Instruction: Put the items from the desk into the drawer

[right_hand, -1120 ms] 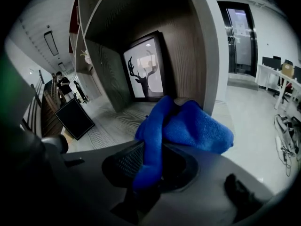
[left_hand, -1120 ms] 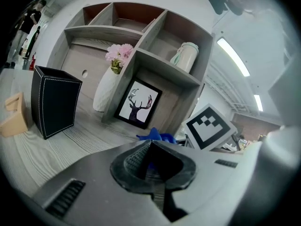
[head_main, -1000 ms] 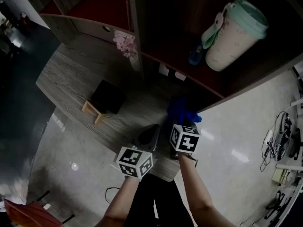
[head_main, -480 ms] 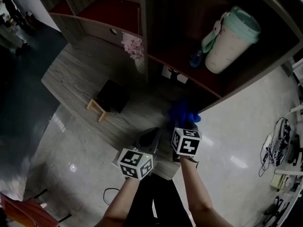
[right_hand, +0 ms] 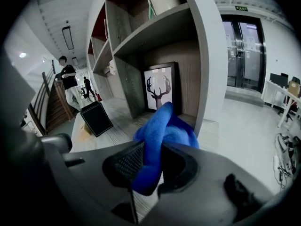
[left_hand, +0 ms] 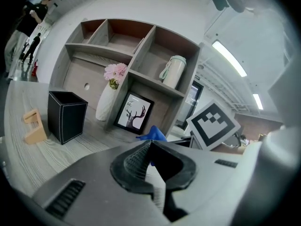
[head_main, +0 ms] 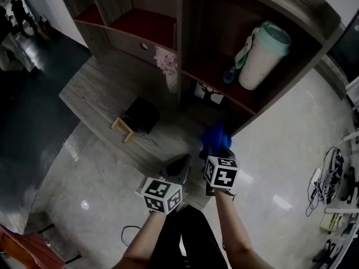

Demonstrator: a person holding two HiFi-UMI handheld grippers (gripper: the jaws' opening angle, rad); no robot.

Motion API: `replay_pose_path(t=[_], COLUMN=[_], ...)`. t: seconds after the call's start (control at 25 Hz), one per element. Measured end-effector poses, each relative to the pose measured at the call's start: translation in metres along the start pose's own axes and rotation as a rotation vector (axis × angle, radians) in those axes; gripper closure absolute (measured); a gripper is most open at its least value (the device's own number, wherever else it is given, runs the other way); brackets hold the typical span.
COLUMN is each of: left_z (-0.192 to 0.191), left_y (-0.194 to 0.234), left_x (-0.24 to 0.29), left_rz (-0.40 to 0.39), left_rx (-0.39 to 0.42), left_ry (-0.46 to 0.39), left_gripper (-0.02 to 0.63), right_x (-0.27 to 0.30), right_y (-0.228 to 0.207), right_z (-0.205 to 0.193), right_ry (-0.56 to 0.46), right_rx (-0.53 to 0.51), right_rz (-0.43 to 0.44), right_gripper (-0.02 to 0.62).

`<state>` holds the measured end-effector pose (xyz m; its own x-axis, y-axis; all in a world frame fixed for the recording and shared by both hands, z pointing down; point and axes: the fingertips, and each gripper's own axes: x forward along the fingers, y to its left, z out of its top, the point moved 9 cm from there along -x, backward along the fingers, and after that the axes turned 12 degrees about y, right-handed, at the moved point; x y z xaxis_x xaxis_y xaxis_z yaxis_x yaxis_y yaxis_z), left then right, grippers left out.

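Note:
My right gripper (head_main: 216, 150) is shut on a blue cloth (head_main: 213, 136), held above the near right end of the wooden desk (head_main: 95, 88). In the right gripper view the cloth (right_hand: 162, 128) bulges up from between the pads. Just left of it, my left gripper (head_main: 178, 167) hovers over the desk's near edge. Its pads (left_hand: 136, 161) meet at the tip with nothing between them, and the cloth (left_hand: 154, 133) shows beyond them.
A black box (head_main: 141, 114) and a small wooden block (head_main: 124, 132) stand on the desk. The shelf unit behind holds a deer picture (head_main: 208, 92), a vase of pink flowers (head_main: 167, 60) and a mint-lidded cup (head_main: 259, 55). A panel with a round hole (head_main: 145, 45) sits lower left.
Both grippers have risen a little above the desk's near edge. The blue cloth stays in the right jaws, and the left jaws stay closed.

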<state>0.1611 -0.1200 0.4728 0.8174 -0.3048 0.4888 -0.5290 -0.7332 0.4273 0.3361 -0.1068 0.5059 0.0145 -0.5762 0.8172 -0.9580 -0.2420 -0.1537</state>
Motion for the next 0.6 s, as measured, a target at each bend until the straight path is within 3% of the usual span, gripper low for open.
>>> replay_pose_path(t=[0.6], left_z=[-0.009], left_y=[-0.027], left_x=[-0.046], left_rz=[0.030], left_rx=[0.017], left_ry=[-0.004], left_gripper=[0.595], right_x=[-0.053], right_y=[0.020], right_z=[-0.023], right_ry=[-0.019], right_rx=[-0.071], right_rz=[0.016], right_gripper=[0.508])
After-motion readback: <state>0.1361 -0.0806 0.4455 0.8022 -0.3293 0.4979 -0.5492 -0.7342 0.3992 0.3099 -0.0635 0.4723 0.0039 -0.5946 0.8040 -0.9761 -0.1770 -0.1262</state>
